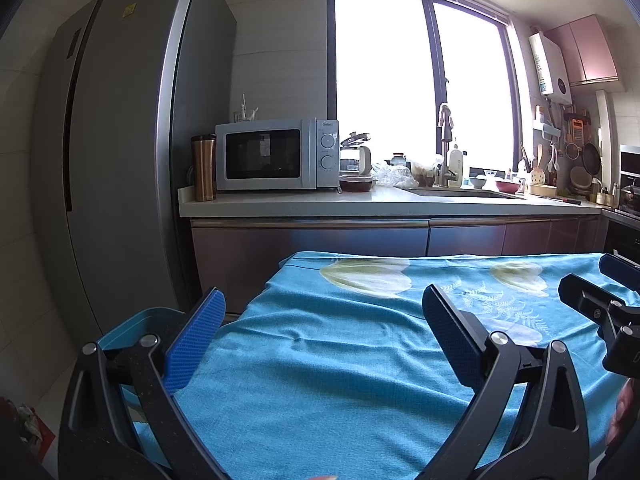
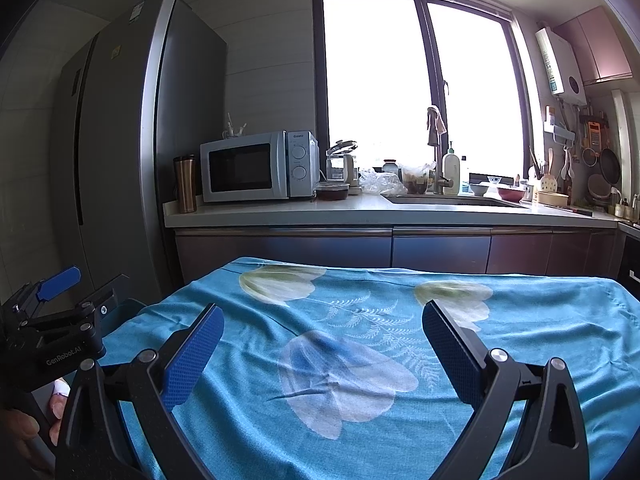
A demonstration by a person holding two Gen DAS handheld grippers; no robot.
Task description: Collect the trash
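A table under a blue flowered cloth [image 1: 340, 344] fills the lower part of both views [image 2: 360, 320]. No loose trash shows on it. A teal bin [image 1: 136, 322] stands at the table's left edge, its rim behind my left finger; a part of it also shows in the right wrist view [image 2: 124, 312]. My left gripper [image 1: 322, 312] is open and empty over the cloth's left part. My right gripper [image 2: 322, 328] is open and empty over the cloth's middle. Each gripper shows at the edge of the other's view.
A tall grey fridge [image 1: 120, 140] stands left. Behind the table runs a counter [image 1: 360, 204] with a microwave [image 1: 276, 154], a brown tumbler [image 1: 203, 168], a kettle, plastic bags and a sink [image 1: 460, 192]. Pans and utensils hang at the right.
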